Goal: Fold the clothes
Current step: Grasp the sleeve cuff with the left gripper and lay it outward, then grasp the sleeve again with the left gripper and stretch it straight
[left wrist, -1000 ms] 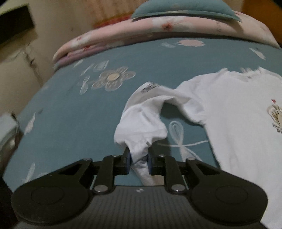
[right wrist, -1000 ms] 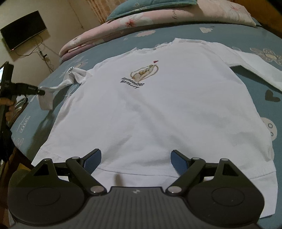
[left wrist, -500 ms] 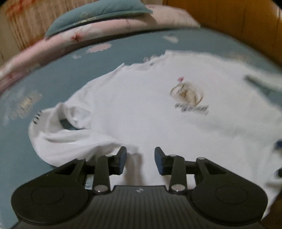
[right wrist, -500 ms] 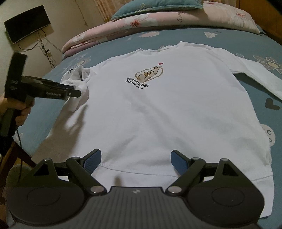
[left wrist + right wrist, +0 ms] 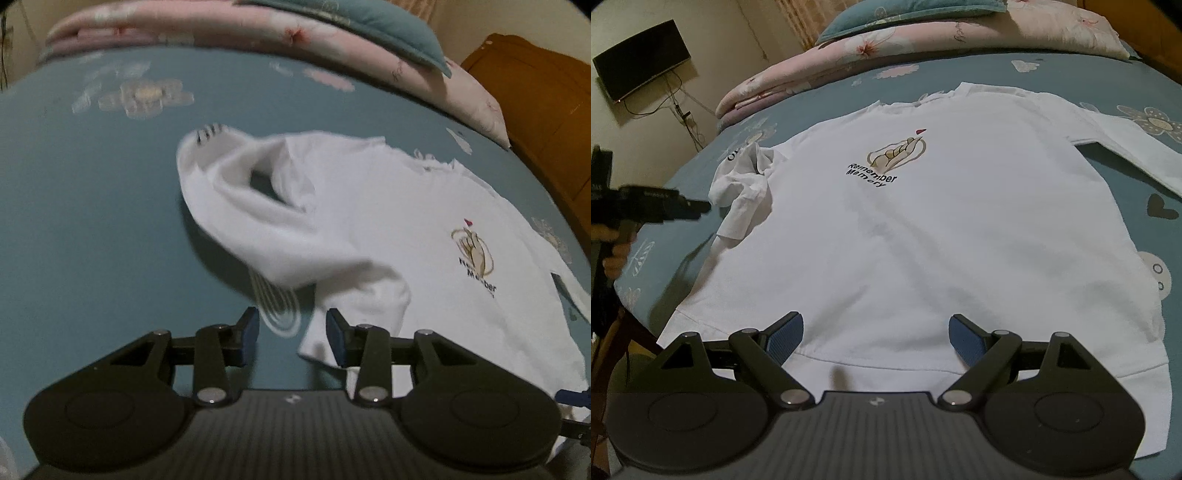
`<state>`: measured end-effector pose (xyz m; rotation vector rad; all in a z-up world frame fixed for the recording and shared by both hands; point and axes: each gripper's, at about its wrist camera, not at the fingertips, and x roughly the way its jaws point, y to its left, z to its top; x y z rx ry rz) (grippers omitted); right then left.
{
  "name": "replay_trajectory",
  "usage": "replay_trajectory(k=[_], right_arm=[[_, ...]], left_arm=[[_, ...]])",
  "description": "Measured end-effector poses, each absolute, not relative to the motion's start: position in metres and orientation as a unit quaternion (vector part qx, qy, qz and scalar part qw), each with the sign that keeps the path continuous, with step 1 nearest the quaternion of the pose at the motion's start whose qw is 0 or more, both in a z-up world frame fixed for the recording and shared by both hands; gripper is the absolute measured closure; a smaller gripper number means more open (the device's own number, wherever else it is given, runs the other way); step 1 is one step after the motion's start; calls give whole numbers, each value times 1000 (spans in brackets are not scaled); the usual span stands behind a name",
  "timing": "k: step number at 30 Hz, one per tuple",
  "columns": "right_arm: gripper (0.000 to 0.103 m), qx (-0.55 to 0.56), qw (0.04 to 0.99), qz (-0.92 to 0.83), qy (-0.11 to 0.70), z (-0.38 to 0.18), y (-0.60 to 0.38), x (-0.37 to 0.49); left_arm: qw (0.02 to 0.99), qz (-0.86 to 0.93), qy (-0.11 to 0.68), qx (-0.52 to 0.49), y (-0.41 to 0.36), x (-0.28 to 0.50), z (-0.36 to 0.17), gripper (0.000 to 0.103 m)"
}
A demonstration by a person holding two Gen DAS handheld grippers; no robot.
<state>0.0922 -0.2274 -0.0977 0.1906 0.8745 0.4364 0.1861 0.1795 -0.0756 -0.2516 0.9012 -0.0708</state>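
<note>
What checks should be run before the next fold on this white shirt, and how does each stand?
1. Left claw open, nothing gripped: ok.
2. Right claw open above the hem: ok.
3. Shirt body lying flat on the bed: ok.
4. Left sleeve laid flat: not ok, it is bunched.
5. Right sleeve spread out straight: ok.
6. Sleeve cuff reachable: cannot tell.

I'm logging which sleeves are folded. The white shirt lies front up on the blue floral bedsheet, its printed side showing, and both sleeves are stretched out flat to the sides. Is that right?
Not quite. Only one sleeve lies stretched out flat; the other sleeve is bunched up in a crumpled heap at the shoulder of the white shirt, as the right wrist view shows. The shirt does lie front up on the blue floral bedsheet, print showing.
</note>
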Motion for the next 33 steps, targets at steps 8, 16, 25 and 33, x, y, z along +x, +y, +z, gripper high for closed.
replay_trajectory(k=[8,16,25,33], right_arm=[[14,77,881,202,421,-96,-223,91],[14,72,881,206,420,-96,-217,91],[14,65,890,210,400,-83,-219,89],[14,56,888,220,401,-84,-208,90]], left_arm=[[897,-28,435,-76,146,188,-100,66],[890,-13,453,-40,126,188,-92,100],[905,56,421,-24,187,164,-37,101],[888,181,420,-44,289,142,-17,101]])
